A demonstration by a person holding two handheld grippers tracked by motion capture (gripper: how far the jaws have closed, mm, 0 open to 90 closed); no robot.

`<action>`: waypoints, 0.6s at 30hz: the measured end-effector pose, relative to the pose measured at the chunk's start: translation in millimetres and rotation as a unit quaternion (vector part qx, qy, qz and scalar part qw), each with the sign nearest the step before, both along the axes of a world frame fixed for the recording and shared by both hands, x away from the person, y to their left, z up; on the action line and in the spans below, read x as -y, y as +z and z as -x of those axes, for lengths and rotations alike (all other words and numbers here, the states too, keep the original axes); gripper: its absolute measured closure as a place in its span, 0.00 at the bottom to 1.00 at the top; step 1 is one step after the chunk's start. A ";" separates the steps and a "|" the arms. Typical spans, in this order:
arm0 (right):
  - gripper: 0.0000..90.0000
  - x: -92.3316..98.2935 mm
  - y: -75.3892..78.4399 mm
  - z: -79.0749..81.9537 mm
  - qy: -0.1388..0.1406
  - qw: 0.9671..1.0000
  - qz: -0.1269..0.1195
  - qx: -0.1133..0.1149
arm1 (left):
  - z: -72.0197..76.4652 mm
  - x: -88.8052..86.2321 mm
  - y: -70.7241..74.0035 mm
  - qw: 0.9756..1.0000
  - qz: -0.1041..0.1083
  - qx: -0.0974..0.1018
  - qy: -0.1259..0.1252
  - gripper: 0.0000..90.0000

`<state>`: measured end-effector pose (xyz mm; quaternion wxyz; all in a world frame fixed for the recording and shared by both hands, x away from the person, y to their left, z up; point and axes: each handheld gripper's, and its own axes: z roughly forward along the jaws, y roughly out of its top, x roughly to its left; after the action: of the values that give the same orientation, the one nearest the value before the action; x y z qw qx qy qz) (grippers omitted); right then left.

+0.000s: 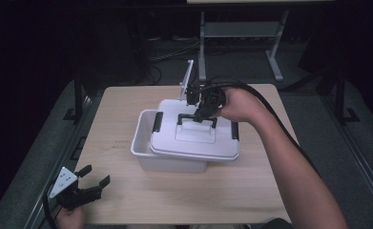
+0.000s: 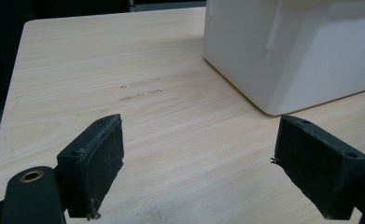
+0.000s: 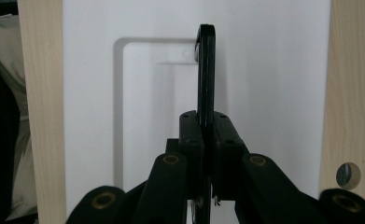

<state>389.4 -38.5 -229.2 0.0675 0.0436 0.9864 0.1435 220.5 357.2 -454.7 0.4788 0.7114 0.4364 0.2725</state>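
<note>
In the right gripper view the right tongs (image 3: 207, 140) are clamped tight on the black handle (image 3: 206, 65) of a white lid (image 3: 273, 93); the handle runs up the middle of the frame as a thin dark bar, pinched between the two pads low in the picture, with its upper end meeting the recessed panel of the lid. In the high view the same right tongs (image 1: 201, 113) sit just above the centre of the frame, pointing down onto the handle (image 1: 197, 118), with the person's right hand (image 1: 239, 105) behind them and the forearm running to the lower right corner. The lid (image 1: 198, 138) lies askew on the white plastic storage box (image 1: 148, 143), shifted towards the right, so the left part of the box shows open at the frame's middle left. A black latch (image 1: 158, 121) shows on the lid's left edge and another on its right edge. The box stands on the light wooden table (image 1: 127, 191). The left tongs (image 1: 92, 179) rest at the lower left of the high view, near the table's front edge, well apart from the box; in the left gripper view their pads (image 2: 96, 158) stand wide apart with bare table (image 2: 180, 140) between them and the box's corner (image 2: 301, 60) at the upper right.
</note>
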 end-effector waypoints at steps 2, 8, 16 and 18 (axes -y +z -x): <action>0.94 -4.9 -1.4 -1.4 0.003 1.000 -0.001 -0.002 | 0.2 0.0 0.0 1.000 0.000 0.000 0.001 0.17; 0.94 -18.9 -5.6 -4.5 0.010 1.000 -0.001 -0.005 | 0.6 -0.9 0.1 1.000 0.003 0.000 0.002 0.17; 0.94 -33.8 -8.9 -9.7 0.014 1.000 -0.002 -0.010 | 0.6 -1.5 0.0 1.000 0.004 0.000 0.002 0.17; 0.94 -37.9 -9.7 -11.0 0.016 1.000 0.000 -0.008 | 0.7 -1.1 0.0 1.000 0.005 0.000 0.002 0.17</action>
<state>400.4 -0.6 -238.9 0.0568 0.0292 0.9874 0.1445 219.8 358.4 -454.7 0.4814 0.7081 0.4393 0.2718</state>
